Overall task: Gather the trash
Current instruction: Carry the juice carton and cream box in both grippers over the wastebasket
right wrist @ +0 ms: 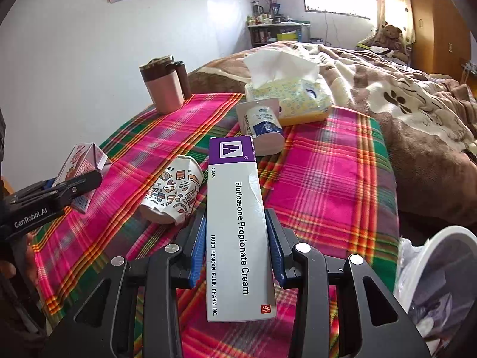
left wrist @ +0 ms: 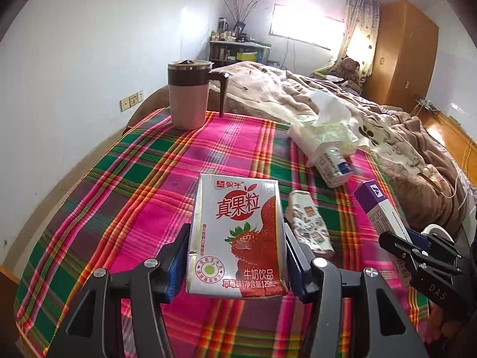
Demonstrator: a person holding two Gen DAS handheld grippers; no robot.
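My left gripper [left wrist: 237, 238] is shut on a white and red strawberry milk carton [left wrist: 238, 235], held above the plaid cloth [left wrist: 134, 185]. My right gripper [right wrist: 237, 232] is shut on a long grey and purple cream box [right wrist: 235, 223]. The cream box also shows in the left wrist view [left wrist: 378, 205], and the carton in the right wrist view [right wrist: 80, 164]. A crushed patterned paper cup [right wrist: 171, 191] lies on the cloth between the two grippers. A second paper cup with a blue and white wrapper in it [right wrist: 262, 125] lies on its side further back.
A pink mug with a brown lid [left wrist: 189, 95] stands at the far left of the cloth. A yellow tissue pack [right wrist: 289, 95] lies at the far right. A white bin with a bag [right wrist: 441, 286] sits low at the right. A bed with brown blankets [right wrist: 402, 95] lies beyond.
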